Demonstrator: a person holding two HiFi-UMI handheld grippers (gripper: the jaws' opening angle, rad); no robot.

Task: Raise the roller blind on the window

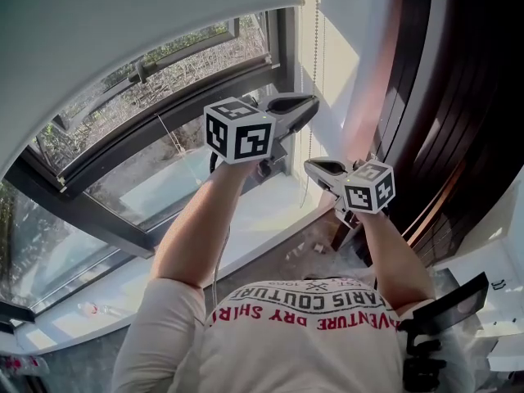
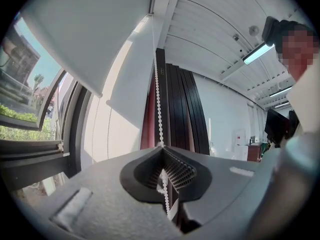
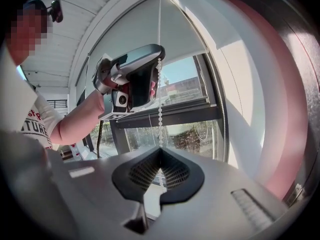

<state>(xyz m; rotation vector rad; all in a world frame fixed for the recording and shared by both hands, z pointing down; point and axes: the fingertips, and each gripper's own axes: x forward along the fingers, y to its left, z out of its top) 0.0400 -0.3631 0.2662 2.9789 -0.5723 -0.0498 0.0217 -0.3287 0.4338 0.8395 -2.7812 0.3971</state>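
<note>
The pale roller blind [image 1: 123, 23] hangs over the top of the window, its lower edge above the open sash. Its white bead chain [image 1: 316, 47] drops down the right side of the window. My left gripper [image 1: 313, 102] is the higher one and is shut on the chain; in the left gripper view the beads [image 2: 157, 84] run straight into the closed jaws [image 2: 162, 148]. My right gripper [image 1: 308, 165] sits just below it, also shut on the chain [image 3: 160, 119] where the beads enter its jaws [image 3: 160, 149]. The right gripper view shows the left gripper [image 3: 132, 76] above on the same chain.
A dark window frame [image 1: 131, 146] with a tilted sash stands behind the grippers, above a white sill [image 1: 246, 219]. Dark slatted panels [image 1: 442, 97] rise close on the right. Between them runs a white wall strip [image 1: 344, 39]. A black device [image 1: 442, 318] sits low on the right.
</note>
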